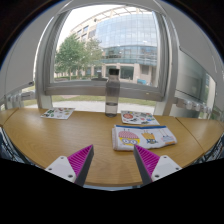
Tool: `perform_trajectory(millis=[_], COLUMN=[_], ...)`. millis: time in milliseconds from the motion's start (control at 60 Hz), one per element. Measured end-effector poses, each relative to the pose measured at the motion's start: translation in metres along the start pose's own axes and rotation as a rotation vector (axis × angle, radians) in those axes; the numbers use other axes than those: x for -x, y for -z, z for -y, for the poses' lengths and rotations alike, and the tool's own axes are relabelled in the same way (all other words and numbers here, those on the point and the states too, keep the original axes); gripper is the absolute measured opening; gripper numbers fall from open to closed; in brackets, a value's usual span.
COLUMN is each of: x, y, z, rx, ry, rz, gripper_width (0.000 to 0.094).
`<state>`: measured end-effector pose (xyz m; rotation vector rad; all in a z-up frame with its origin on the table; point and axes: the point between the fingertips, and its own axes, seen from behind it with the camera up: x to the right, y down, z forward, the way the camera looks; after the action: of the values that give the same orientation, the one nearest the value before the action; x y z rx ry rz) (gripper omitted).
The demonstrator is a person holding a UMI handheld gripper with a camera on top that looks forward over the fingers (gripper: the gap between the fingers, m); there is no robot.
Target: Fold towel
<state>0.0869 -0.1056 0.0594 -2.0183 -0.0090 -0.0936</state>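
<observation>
A patterned towel [144,136] lies folded flat on the wooden table [85,135], just ahead of my right finger. It is white with pink, yellow and blue prints. My gripper [113,160] is held above the table's near edge with its fingers wide apart and nothing between them. The pink pads [80,159] face each other over bare wood.
A second patterned cloth [138,118] lies beyond the towel. A dark bottle [112,93] stands at the table's far edge by the window. A flat printed item [58,113] lies at the far left. Big windows show a building outside.
</observation>
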Motion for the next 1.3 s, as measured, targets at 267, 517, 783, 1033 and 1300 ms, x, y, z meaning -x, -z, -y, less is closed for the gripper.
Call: perform_trajectory(millis=[267,517,783,1033,1300], x=[-0.022,-0.019,-0.019,-0.043,-0.207], y=[-0.11,-0.143,-0.146,-0.116,-0.121], z=[0.005,-0.008,-0.006,0.063,0.065], rx=[0.12,0.225,0.25,0.166,0.147], ry=[0.035,0.048,-0.089,-0.235,-0.194], rz=[0.02,-0.01,0.0,0.187,0.02], gripper_width=[0.064,0.0323,0.0029,0.0027,0.0028])
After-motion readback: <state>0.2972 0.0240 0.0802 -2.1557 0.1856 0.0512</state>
